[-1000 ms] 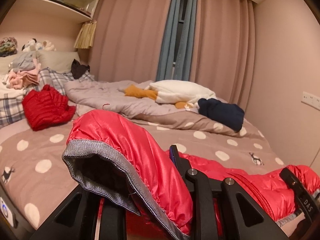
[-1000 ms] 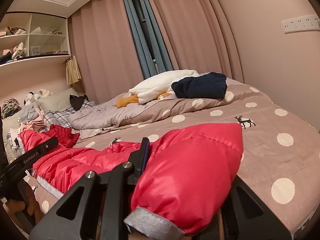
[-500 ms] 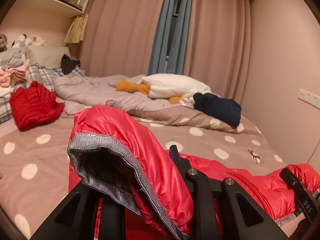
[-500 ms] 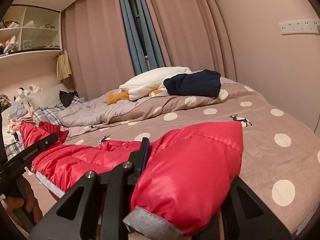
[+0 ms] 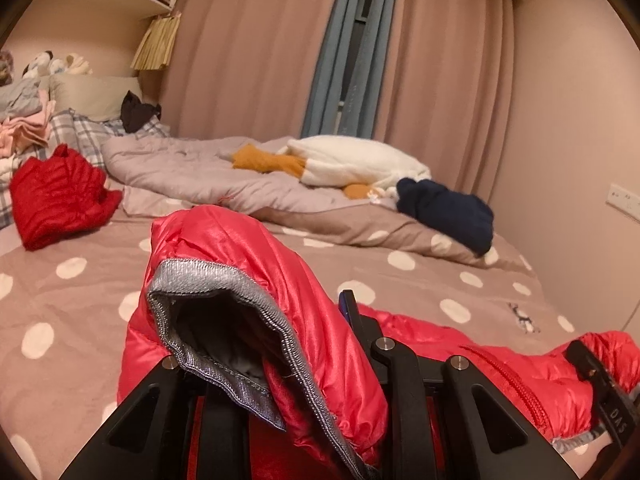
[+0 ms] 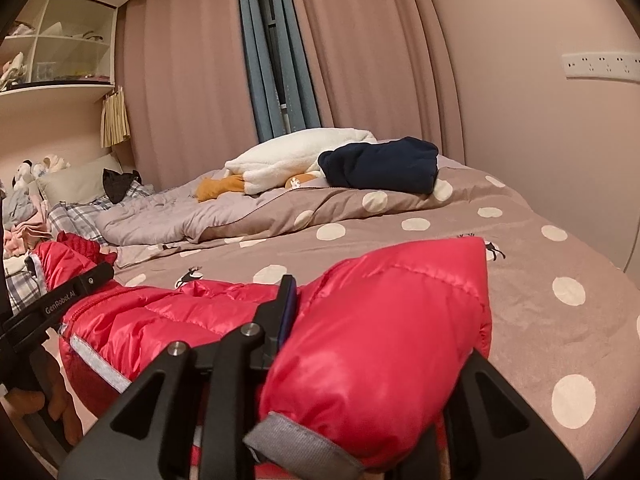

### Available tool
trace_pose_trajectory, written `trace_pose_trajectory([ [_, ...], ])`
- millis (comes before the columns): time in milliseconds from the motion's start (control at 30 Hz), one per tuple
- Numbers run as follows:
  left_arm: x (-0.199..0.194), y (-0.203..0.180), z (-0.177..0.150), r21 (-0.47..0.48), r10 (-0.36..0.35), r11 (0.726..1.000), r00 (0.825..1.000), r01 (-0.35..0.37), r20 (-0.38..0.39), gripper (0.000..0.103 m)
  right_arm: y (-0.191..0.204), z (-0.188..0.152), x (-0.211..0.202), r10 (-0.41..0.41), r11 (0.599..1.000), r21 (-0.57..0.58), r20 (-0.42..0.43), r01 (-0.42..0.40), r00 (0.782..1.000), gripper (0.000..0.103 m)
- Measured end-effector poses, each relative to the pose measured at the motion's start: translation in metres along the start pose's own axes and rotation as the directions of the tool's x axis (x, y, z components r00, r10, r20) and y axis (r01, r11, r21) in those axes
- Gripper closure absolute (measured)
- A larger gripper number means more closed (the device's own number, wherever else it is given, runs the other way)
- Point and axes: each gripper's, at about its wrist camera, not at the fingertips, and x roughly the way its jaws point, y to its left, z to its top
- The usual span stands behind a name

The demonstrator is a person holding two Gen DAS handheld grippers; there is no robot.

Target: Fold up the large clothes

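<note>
Left gripper: the black two-finger left gripper [image 5: 280, 392] pinches one sleeve of the shiny red quilted puffer jacket [image 5: 500, 364], the grey ribbed cuff [image 5: 224, 320] gaping open just above its fingers.
Right gripper: the black two-finger right gripper [image 6: 360, 364] is closed on the other sleeve [image 6: 384, 332], whose grey cuff [image 6: 296, 446] hangs toward the camera.
Jacket position: its body lies on the brown polka-dot bedspread [image 6: 532, 312], stretched between the two grippers, with the red zip [image 5: 516, 384] to the right of the left gripper.
Slip risk: the fabric looks slick and puffy, so a sleeve could slide out of a pinch that bites only the outer shell.
Uneven fold risk: if one gripper travels further than the other, I judge the sleeves would land crooked across the body.
Snag risk: the folded darker red jacket [image 5: 60, 196], ahead and left of the left gripper, is near enough to be caught by a wide swing.
Hidden: the fingertips of both grippers are buried under sleeve fabric, so how deep each bite goes cannot be told.
Cut off: the jacket's hem and collar run out of both views.
Unclear: the heap of white, orange and navy clothes [image 6: 376, 164] far ahead cannot be sorted into single garments.
</note>
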Motion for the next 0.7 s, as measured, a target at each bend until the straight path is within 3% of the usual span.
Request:
trace_pose_trajectory([
  [67,0.003,0.001,0.0,-0.002,0.007,1.0,1.0,-0.007,-0.023,0.075,-0.001,0.0,0.002,0.014,1.0,0.018,-0.005,-0.014,1.0,0.069],
  [133,0.003,0.005,0.001,-0.023,-0.023,0.999,0.999,0.022,-0.035,0.046,-0.001,0.0,0.004,0.03,0.999,0.024,-0.005,-0.03,1.0,0.048],
  [200,0.0,0.009,0.001,-0.047,-0.044,0.998,0.999,0.042,-0.026,0.04,0.001,0.0,0.003,0.031,0.999,0.016,0.003,-0.031,1.0,0.039],
  [433,-0.004,0.002,0.006,-0.038,-0.017,0.999,0.999,0.016,-0.029,0.039,-0.001,0.004,-0.001,0.048,0.998,0.043,0.028,-0.05,0.998,0.023],
  [700,-0.018,-0.005,0.019,-0.04,0.004,0.999,0.999,-0.005,-0.034,0.039,-0.009,0.013,-0.017,0.068,0.995,0.067,0.072,-0.073,0.995,0.015],
])
